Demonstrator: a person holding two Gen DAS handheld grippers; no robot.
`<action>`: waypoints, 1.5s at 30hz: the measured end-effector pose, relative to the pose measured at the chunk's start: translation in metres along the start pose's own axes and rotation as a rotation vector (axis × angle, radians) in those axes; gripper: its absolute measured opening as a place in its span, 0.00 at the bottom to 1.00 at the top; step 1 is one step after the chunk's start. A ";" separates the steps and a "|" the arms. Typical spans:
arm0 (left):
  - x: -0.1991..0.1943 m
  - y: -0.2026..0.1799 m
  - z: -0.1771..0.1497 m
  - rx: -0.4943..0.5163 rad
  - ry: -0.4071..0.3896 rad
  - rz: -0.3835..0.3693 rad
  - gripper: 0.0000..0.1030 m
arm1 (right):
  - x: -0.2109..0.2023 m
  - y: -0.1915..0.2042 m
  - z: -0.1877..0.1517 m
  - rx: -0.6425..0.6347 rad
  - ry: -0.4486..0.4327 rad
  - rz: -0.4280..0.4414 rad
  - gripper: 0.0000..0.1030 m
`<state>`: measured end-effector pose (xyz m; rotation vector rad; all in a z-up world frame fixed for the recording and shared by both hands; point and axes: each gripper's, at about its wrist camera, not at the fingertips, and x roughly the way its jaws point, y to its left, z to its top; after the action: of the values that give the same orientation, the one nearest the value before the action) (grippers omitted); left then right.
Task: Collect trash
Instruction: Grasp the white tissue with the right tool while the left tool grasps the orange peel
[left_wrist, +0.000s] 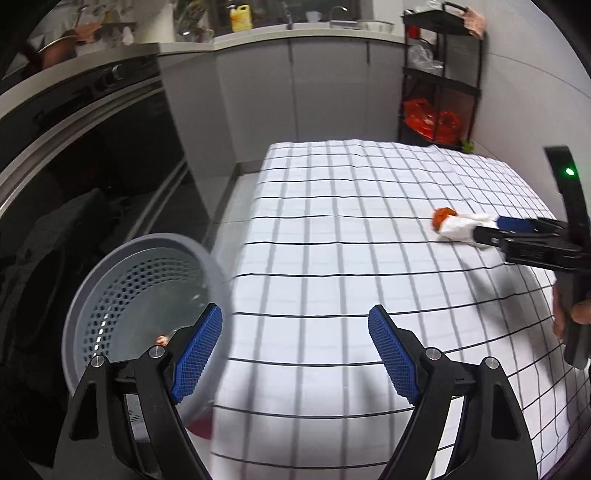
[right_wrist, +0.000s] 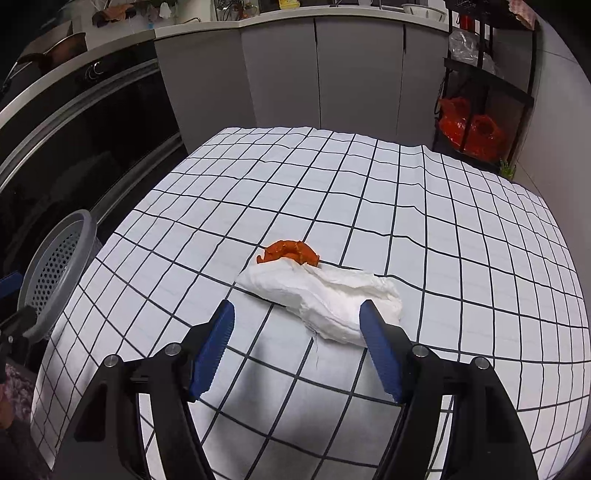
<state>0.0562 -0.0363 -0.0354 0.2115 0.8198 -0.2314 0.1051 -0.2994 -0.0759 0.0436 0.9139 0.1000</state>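
A table (right_wrist: 369, 192) covered with a white, black-gridded cloth is seen filling most of both views. A grey perforated bin (left_wrist: 147, 295) is tipped at the table's left edge, its mouth turned toward the left gripper (left_wrist: 295, 354), whose jaws are spread wide with nothing between them; the left blue pad is seen against the bin's rim. A crumpled white tissue (right_wrist: 321, 295) is laid near the table's middle. A small orange peel (right_wrist: 290, 251) is found touching the tissue's far end. The right gripper (right_wrist: 297, 347) is held open, its right pad just at the tissue's near end, nothing clamped.
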 end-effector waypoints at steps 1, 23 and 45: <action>0.001 -0.005 0.000 0.007 0.004 -0.004 0.77 | 0.002 0.000 0.000 -0.003 0.002 -0.004 0.65; 0.022 -0.078 0.047 0.066 0.009 -0.060 0.78 | -0.032 -0.043 0.001 0.215 -0.021 0.191 0.05; 0.149 -0.185 0.100 0.107 0.124 -0.054 0.80 | -0.094 -0.121 0.002 0.415 -0.158 0.258 0.05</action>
<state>0.1720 -0.2584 -0.0973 0.3067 0.9377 -0.3157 0.0575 -0.4300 -0.0106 0.5483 0.7556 0.1429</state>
